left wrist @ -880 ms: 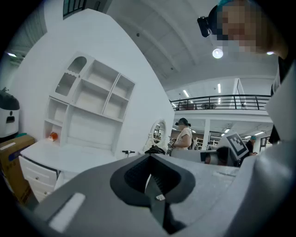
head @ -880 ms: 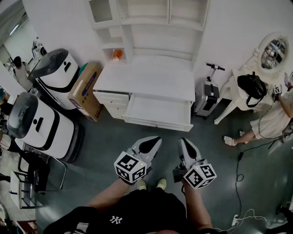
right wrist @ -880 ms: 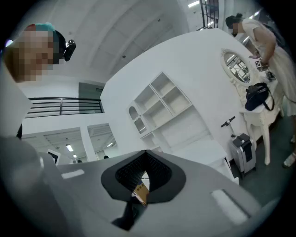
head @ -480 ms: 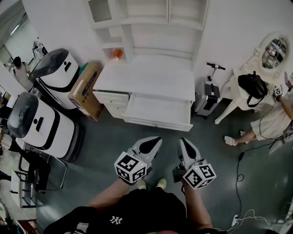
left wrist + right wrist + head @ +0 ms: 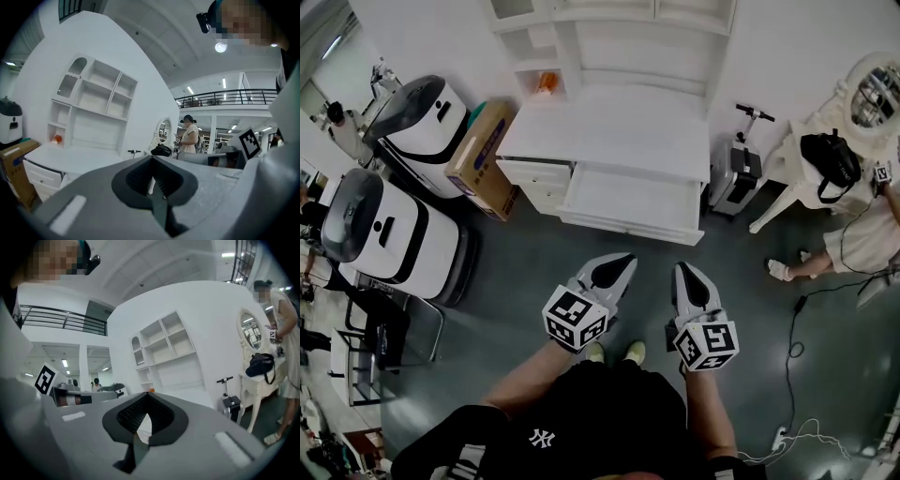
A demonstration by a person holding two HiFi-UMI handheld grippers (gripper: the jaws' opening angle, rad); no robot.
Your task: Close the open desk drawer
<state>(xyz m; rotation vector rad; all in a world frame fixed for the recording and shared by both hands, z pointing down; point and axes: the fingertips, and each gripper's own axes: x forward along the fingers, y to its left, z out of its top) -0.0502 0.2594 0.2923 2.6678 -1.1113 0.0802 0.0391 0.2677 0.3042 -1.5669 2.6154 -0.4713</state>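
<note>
I am holding the left tool and the right tool side by side at the centre of the head view, each with its jaws pressed together on nothing. The open drawer is jutting from the white table in the upper centre, well apart from both tools. To close it well, I am judging that both closed tips should be meeting the drawer's front either side of its middle, pushing straight and evenly so nothing is skewing. Counting: 1 open drawer, 2 tools, 2 white machines at the left, 1 cardboard box, 1 scooter, 1 black bag.
</note>
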